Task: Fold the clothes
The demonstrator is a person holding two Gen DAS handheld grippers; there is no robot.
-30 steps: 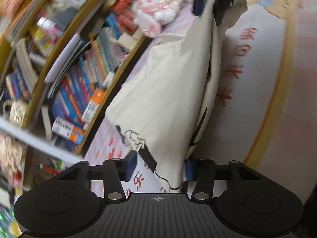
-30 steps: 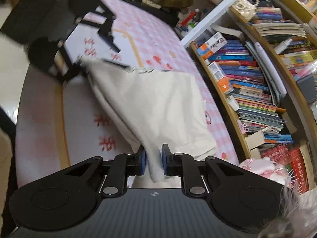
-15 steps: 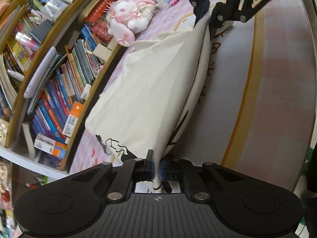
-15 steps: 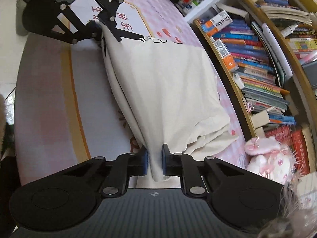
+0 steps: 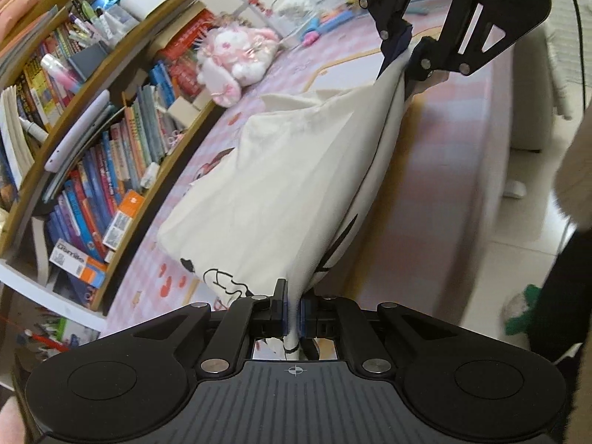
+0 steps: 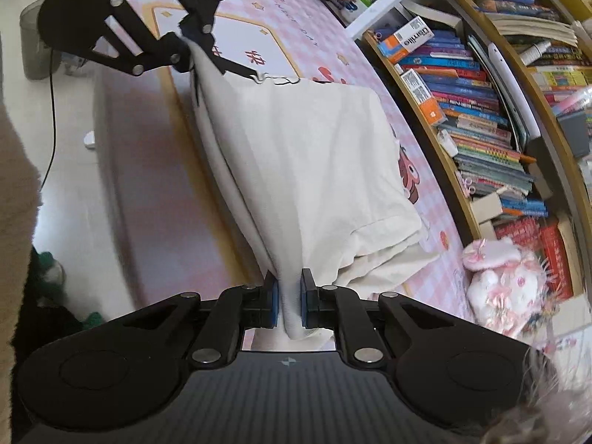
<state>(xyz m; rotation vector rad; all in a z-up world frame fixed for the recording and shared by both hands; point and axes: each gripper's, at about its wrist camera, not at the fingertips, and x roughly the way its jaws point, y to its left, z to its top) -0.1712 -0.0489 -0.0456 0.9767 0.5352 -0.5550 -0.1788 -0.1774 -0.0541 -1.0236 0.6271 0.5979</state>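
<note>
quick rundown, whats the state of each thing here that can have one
left gripper: shut on the cream garment's edge
right gripper: shut on the garment's opposite edge
cream garment: doubled over, held up between both grippers, its far side draped on the pink mat
pink mat: spread flat
plush toy: lying by the bookshelf
bookshelf: open-fronted, packed with books

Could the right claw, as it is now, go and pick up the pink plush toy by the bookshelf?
Probably not: the right claw is shut on the cream garment, stretched to the left claw. The plush toy itself lies uncovered.
</note>
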